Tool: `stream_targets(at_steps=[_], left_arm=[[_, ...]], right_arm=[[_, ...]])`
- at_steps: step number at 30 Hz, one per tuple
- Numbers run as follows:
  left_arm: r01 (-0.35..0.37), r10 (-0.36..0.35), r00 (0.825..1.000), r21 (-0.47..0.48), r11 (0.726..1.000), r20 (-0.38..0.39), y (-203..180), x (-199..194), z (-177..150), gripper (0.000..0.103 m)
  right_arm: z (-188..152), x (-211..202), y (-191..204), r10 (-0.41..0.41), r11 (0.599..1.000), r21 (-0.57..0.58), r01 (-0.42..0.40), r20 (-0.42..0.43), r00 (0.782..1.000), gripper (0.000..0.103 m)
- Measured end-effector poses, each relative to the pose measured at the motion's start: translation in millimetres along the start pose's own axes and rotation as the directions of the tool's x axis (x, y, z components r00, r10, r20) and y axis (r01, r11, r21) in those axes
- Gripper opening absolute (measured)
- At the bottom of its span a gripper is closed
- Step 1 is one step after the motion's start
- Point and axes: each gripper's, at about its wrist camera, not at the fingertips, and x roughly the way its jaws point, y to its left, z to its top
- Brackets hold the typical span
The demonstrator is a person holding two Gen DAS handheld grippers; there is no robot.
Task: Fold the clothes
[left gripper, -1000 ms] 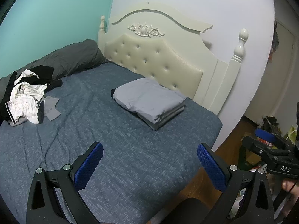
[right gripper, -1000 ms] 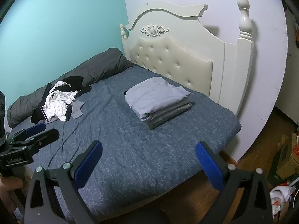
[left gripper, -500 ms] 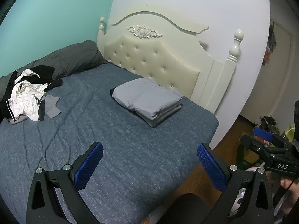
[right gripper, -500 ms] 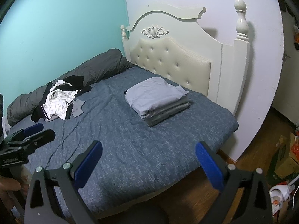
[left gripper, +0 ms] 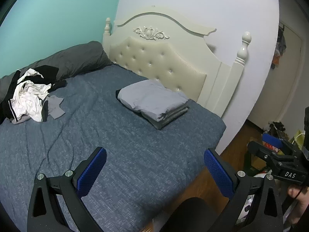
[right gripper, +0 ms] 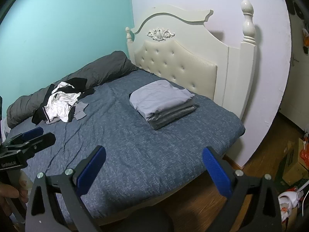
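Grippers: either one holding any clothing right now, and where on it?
Nothing held. Left gripper and right gripper are both open and empty above the bed; the unfolded pile lies untouched.

Folded stack (right gripper: pixel 163 104) on bed (right gripper: pixel 135 154), crumpled clothes (right gripper: pixel 59 102) well apart

1. The bed cover (left gripper: pixel 135 154) is dark blue with a fine pale fleck.
2. The folded stack (left gripper: pixel 154 102) is light grey on top, darker grey below.
3. The clothes pile (left gripper: pixel 29 98) mixes white, black and grey.
4. The headboard (left gripper: pixel 164 58) is cream.
5. One wall (left gripper: pixel 48 19) is turquoise.
6. The gripper pads (left gripper: pixel 90 172) are blue on black frames.
7. The rolled duvet (right gripper: pixel 92 71) is charcoal.
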Motion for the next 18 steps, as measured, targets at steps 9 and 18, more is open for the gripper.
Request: stream_targets(at_steps=[9,18], left_arm=[[0.010,-0.010,1.000,-0.005,1.000,0.000,1.6,-3.0,-0.9,0.103],[0.028,-0.028,1.000,0.010,1.000,-0.001,-2.4,-5.8,-0.9,0.103]], right_arm=[[-3.3,-2.4,0.5,-0.002,1.000,-0.002,0.002,0.000,1.000,0.101],[-2.6,-2.9,2.3,0.002,1.000,-0.006,-0.002,0.003,1.000,0.101]])
